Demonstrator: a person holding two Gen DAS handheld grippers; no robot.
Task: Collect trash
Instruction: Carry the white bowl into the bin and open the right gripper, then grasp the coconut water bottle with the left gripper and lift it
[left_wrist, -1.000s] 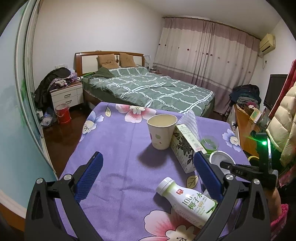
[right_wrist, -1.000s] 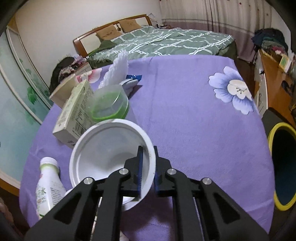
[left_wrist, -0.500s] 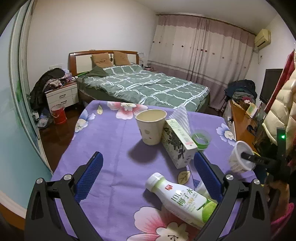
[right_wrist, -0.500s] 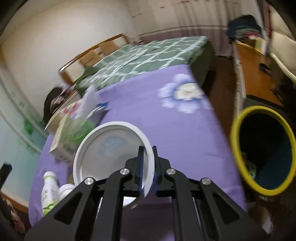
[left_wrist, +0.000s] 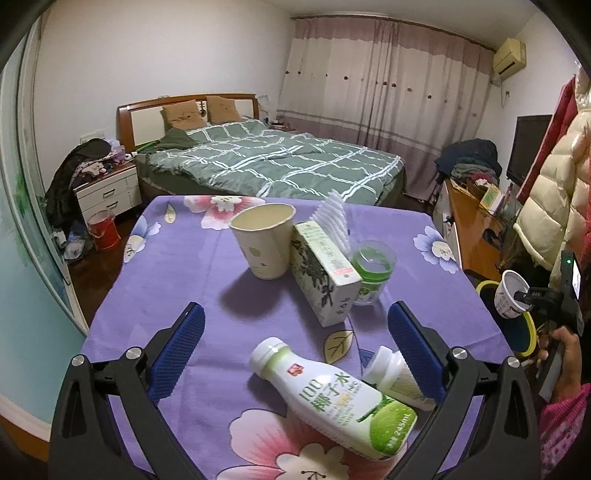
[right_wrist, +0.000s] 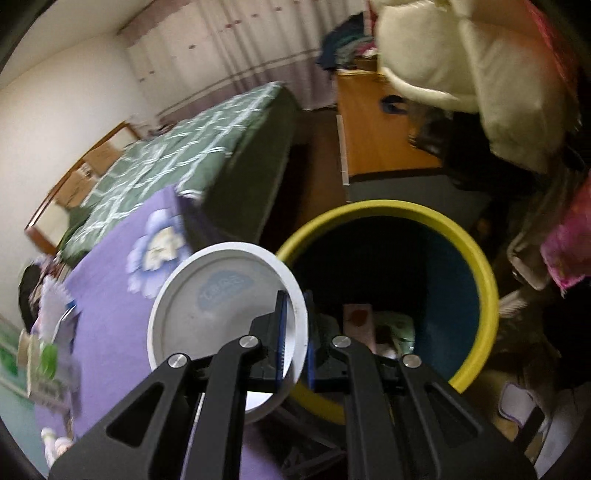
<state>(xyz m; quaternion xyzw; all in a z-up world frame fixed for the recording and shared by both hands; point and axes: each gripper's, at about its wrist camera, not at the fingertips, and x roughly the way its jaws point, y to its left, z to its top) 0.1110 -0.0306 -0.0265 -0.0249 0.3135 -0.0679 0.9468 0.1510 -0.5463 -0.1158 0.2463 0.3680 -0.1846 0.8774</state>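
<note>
My right gripper (right_wrist: 295, 295) holds a white plastic cup (right_wrist: 214, 314) by its rim, one pad inside and one outside. Its jaws are opening with the rim still between them. The cup hangs at the edge of a yellow-rimmed trash bin (right_wrist: 480, 266) with litter at its bottom. In the left wrist view the same cup (left_wrist: 511, 295) shows at far right above the bin (left_wrist: 530, 332). My left gripper (left_wrist: 295, 310) stands open over the purple table (left_wrist: 166, 295). A coconut-drink bottle (left_wrist: 332, 398) lies between its fingers, a smaller white bottle (left_wrist: 391, 373) beside it.
A paper cup (left_wrist: 264, 240), a tissue box (left_wrist: 321, 273) and a green-lidded clear cup (left_wrist: 371, 269) stand mid-table. Behind are a bed (left_wrist: 277, 166), a wooden desk (left_wrist: 476, 229) at right and hanging coats (left_wrist: 550, 184). A person's hand (left_wrist: 561, 365) grips the right tool.
My right gripper swung the white cup off the table, rolling, to the bin's rim. The left gripper drifted a little, bringing the lying bottles more between its fingers.
</note>
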